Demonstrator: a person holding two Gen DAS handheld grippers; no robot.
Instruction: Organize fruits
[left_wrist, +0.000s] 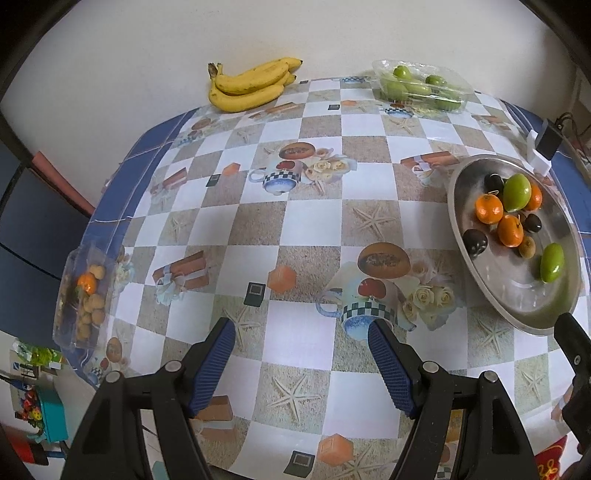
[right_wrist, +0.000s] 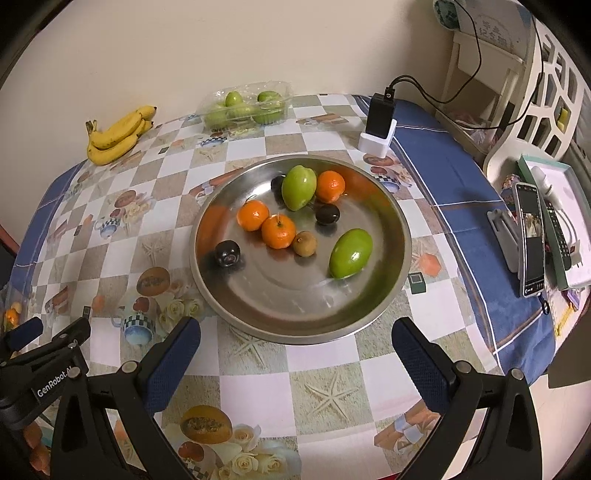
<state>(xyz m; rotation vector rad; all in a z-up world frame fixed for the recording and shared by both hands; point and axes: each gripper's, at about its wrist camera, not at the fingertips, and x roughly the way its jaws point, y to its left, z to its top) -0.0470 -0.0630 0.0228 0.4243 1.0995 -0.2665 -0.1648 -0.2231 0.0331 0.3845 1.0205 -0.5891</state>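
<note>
A: How far along is the sorting, would you say?

B: Early, by my guess. The metal bowl (right_wrist: 391, 229) on the counter (right_wrist: 325, 373) holds a mixed lot: three oranges (right_wrist: 279, 231), two large green fruits (right_wrist: 350, 253), three dark round fruits (right_wrist: 228, 253) and one small brown fruit (right_wrist: 305, 243). All kinds lie loose together.

A: Anything already in its own place?

B: Some, it seems. A clear tray (right_wrist: 246, 107) at the far edge holds green fruits only. Another clear tray (left_wrist: 82, 295) at the left edge holds small tan fruits with one orange on top. The bananas (left_wrist: 248, 85) lie bare on the counter against the wall.

A: And the tongs?

B: Both pairs are released and hold nothing. The left tongs (left_wrist: 301, 363) hang over bare checked cloth, well apart from every fruit. The right tongs (right_wrist: 295, 365) hang just short of the bowl's near rim, with the bowl ahead of the gap.

A: So what is left?

B: Nearly everything in the bowl, I think, if the fruits must go by kind. The green ones may belong with the far tray and the oranges with the left tray, though that is a guess. The dark fruits and the brown one have no clear home that I can see.

A: Which hand is better placed?

B: The right, since the bowl lies straight ahead of it.
</note>
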